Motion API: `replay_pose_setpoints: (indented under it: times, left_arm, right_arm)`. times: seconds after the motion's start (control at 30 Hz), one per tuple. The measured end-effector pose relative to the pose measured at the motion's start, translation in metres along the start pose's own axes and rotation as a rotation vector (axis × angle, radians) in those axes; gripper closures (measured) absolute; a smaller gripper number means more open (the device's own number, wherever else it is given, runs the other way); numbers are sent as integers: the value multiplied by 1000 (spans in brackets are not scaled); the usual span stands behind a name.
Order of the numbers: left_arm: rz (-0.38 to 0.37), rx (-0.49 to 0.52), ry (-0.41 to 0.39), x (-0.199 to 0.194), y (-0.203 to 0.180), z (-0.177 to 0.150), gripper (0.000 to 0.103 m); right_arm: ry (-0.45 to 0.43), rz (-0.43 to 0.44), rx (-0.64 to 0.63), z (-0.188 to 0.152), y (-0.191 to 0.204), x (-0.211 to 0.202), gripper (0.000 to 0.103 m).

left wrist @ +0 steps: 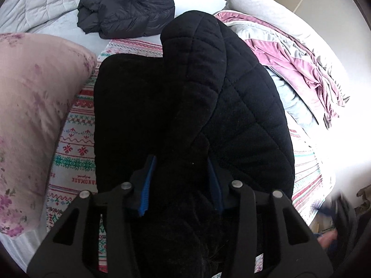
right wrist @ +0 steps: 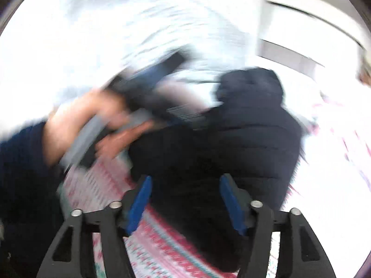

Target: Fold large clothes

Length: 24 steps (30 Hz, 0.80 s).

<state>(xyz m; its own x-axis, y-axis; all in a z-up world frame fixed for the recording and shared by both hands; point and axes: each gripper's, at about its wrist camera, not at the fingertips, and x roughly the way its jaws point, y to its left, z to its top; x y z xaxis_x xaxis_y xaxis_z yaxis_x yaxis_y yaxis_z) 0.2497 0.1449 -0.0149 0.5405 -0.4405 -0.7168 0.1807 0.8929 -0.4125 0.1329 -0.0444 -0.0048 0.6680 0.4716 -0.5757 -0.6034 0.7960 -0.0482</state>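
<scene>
1. The left gripper (left wrist: 182,180) is clamped on a thick bunch of the black quilted jacket (left wrist: 208,97), fabric filling the gap between its blue pads (left wrist: 146,185).
2. The right gripper (right wrist: 185,199) has its jaws spread wide, nothing between them, hovering over the jacket (this view is heavily blurred).
3. The jacket lies on a patterned blanket (left wrist: 74,143) on the bed.
4. A floral pillow (left wrist: 34,106) sits beside it; a folded black puffer coat (left wrist: 127,7) lies farther back.

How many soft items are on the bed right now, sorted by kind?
Black coats: 2, quilted black fleece coat, folded shiny black puffer coat
Pillows: 2, pink floral pillow, plain white pillow
Pink-grey blankets: 1
Total: 5
</scene>
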Motion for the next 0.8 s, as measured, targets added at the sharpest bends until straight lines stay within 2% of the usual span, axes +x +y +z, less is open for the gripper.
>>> replay_pose_setpoints:
  times: [0.07, 0.1, 0.23, 0.33, 0.47, 0.63, 0.7, 0.8]
  left_arm:
    - [-1, -3, 2, 0, 1, -1, 57]
    - [0, -1, 5, 0, 2, -1, 57]
    - [27, 5, 23, 4, 3, -2, 57]
    - [29, -11, 44, 7, 6, -3, 57]
    - [31, -7, 38, 7, 4, -6, 57]
    - [30, -10, 25, 5, 8, -8, 57]
    - [24, -10, 27, 5, 10, -8, 57]
    - [24, -3, 28, 5, 9, -9, 56]
  right_arm:
    - [59, 6, 122, -4, -29, 20, 36]
    - [113, 31, 144, -11, -38, 35, 36]
    - [134, -75, 22, -22, -9, 57, 31]
    - [179, -98, 8, -36, -1, 83, 28]
    - [195, -87, 22, -36, -7, 82, 28]
    - [193, -33, 29, -5, -21, 47, 28]
    - [131, -19, 59, 13, -32, 35, 28]
    - [61, -69, 96, 47, -54, 30, 28]
